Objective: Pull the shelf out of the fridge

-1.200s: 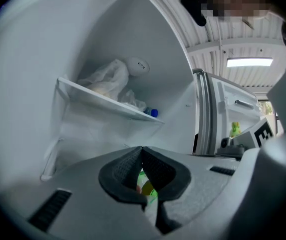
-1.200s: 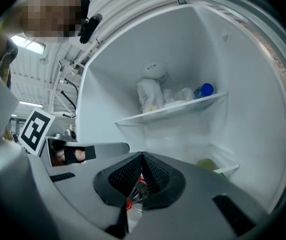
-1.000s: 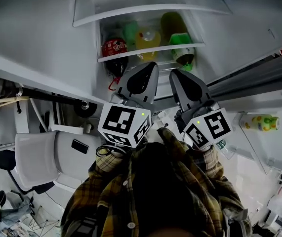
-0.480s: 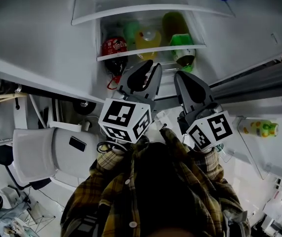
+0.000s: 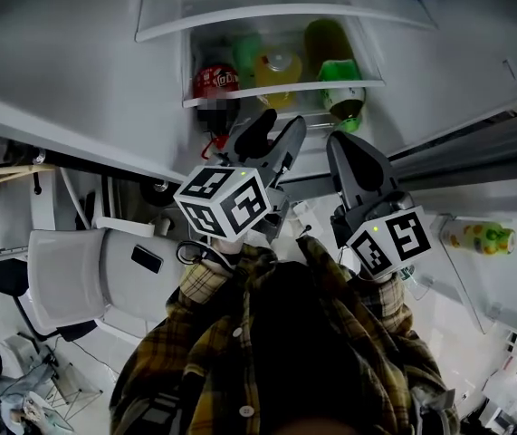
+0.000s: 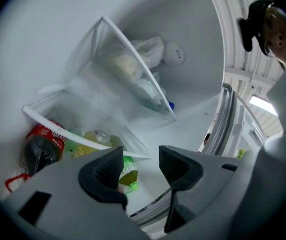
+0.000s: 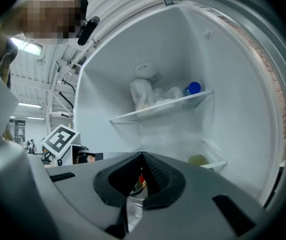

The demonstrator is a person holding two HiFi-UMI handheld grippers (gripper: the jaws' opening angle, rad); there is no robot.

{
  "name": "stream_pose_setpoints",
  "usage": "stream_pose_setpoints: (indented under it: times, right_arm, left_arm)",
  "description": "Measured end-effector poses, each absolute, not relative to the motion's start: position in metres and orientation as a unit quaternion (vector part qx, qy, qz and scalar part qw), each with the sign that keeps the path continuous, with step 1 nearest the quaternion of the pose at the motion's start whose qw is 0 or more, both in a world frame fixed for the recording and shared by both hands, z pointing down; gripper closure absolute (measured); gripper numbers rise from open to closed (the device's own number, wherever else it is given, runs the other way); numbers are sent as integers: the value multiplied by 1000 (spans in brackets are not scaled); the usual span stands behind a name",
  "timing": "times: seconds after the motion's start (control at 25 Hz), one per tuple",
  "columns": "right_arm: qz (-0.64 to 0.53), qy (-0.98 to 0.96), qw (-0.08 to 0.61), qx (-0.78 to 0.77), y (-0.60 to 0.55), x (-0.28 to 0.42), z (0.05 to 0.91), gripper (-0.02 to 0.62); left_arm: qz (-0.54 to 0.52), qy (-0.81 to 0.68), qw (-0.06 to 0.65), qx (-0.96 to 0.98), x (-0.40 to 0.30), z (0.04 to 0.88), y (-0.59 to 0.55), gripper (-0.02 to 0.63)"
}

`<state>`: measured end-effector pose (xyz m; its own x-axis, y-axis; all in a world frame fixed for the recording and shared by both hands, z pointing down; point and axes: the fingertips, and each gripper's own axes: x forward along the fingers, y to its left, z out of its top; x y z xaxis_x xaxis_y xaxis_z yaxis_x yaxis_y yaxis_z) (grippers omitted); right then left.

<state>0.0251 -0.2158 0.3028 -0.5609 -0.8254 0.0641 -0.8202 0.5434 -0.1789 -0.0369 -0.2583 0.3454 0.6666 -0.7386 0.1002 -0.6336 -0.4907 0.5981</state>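
Observation:
The fridge stands open in front of me. Its lower glass shelf (image 5: 281, 91) carries a red cola bottle (image 5: 215, 80), a yellow bottle (image 5: 276, 66) and a green bottle (image 5: 338, 84). My left gripper (image 5: 274, 130) hangs just before and below that shelf's front edge (image 6: 57, 128); its jaws have just been opening and stand open with nothing between them (image 6: 140, 168). My right gripper (image 5: 342, 140) is beside it, shut on nothing (image 7: 141, 176). An upper shelf (image 7: 163, 106) holds white bags and a blue-capped bottle (image 7: 194, 88).
The fridge door (image 5: 475, 261) swings open at the right, with a yellow-green bottle (image 5: 480, 236) in its rack. A white chair (image 5: 68, 288) stands at the left, beside the fridge's side wall. A person's plaid sleeves fill the lower middle.
The left gripper's jaws went from shut to open, and the gripper rolled so that its marker cube shows other faces. It also sank a little. The right gripper kept still.

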Motion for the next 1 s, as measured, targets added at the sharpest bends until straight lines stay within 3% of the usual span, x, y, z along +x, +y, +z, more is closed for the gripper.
stream_pose_setpoints:
  times: [0.36,1.0]
  right_arm:
    - [-98,878,13,-469,-211,30,307,578]
    - [-117,871,32,-475,-211,46,318,578]
  left_arm:
    - [-119,-388,412,816,-37,377,-280,393]
    - [-163,-394,488,762,-28,405,-333,394]
